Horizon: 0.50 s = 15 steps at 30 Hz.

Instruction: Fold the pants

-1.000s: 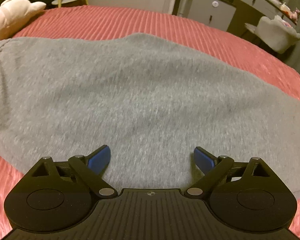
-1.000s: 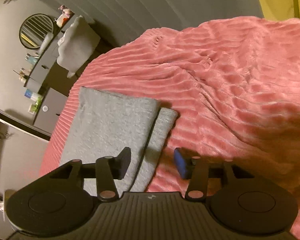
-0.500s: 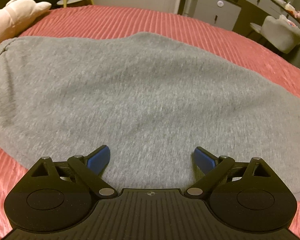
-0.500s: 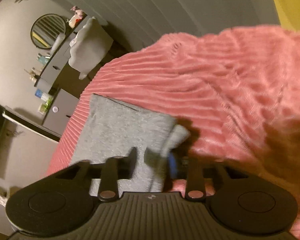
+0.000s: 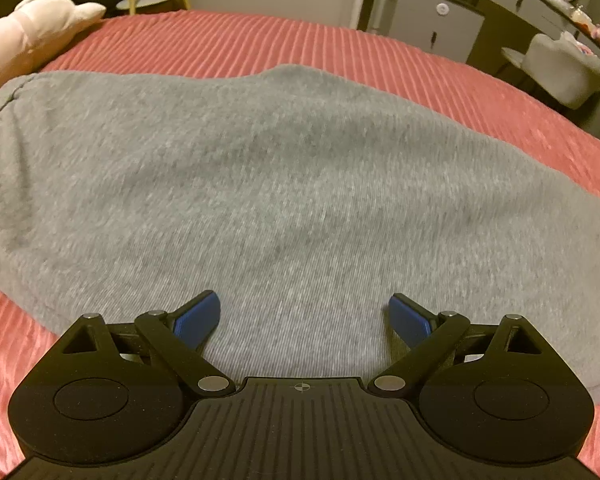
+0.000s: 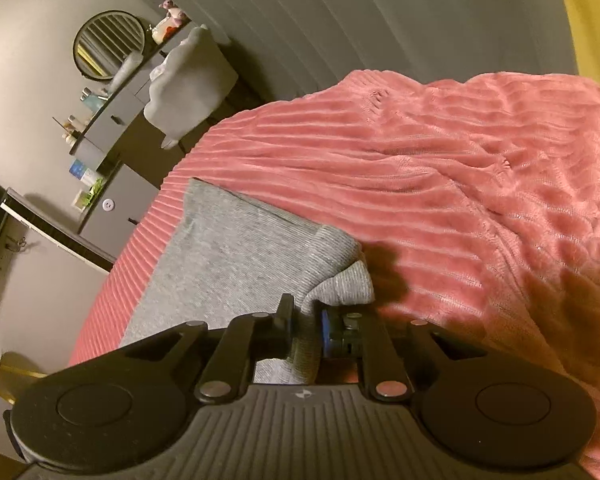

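Here the grey pants lie flat on the pink ribbed bedspread of the bed, and the relation that matters is between their long axis and the two grippers. In the left wrist view the cloth runs across the picture from left to right, so its long axis lies sideways to the left hand-held gripper. This one stands wide open, its blue pads apart, directly over the near edge of the fabric; I cannot tell if they touch it.

In the right wrist view the pants stretch away from the camera toward the dresser, so the right hand-held gripper is at one end of the long axis. It is closed on the ribbed cuff end, which bunches up between the jaws and rises a little off the bedspread.

In my judgement the right hand-held gripper is the one in command of the fold: it would need to carry its end along the long axis, toward the far end of the garment, while the left hand-held gripper is placed to press or catch the middle part.
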Tool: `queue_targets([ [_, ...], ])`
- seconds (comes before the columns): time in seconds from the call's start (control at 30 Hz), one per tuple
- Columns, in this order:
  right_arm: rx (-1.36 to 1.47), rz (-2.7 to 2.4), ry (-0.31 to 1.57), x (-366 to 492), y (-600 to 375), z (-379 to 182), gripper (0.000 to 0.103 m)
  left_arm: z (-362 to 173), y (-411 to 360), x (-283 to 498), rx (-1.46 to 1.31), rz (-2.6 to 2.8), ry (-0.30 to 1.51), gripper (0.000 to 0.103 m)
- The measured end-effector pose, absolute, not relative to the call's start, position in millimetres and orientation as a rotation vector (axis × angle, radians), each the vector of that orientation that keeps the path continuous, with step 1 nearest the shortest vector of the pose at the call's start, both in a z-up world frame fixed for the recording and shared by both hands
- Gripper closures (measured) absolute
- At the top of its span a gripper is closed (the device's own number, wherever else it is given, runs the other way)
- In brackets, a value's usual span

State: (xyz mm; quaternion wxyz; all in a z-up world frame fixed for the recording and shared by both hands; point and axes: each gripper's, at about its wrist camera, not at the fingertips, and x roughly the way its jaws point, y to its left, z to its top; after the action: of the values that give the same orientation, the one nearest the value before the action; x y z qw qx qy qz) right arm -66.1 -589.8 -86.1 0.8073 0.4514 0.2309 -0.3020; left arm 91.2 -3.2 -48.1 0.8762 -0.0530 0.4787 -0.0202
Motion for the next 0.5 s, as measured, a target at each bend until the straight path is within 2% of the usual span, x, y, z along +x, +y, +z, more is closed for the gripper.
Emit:
queue_targets([
  [0.2,0.898,-0.677,0.506,-67,-578,-69,0.095,-46,-3,88,-0.11,-0.038,0.998,0.007],
  [0.4,0.512,-0.553,0.466,-41,-514,0,0.096,-45,3,87,-0.144,-0.045,0.995,0.007],
  [0.5,0.408,-0.361,0.441,-24,-465,28,0.096,-43,5,86,-0.156,-0.043,0.992,0.007],
])
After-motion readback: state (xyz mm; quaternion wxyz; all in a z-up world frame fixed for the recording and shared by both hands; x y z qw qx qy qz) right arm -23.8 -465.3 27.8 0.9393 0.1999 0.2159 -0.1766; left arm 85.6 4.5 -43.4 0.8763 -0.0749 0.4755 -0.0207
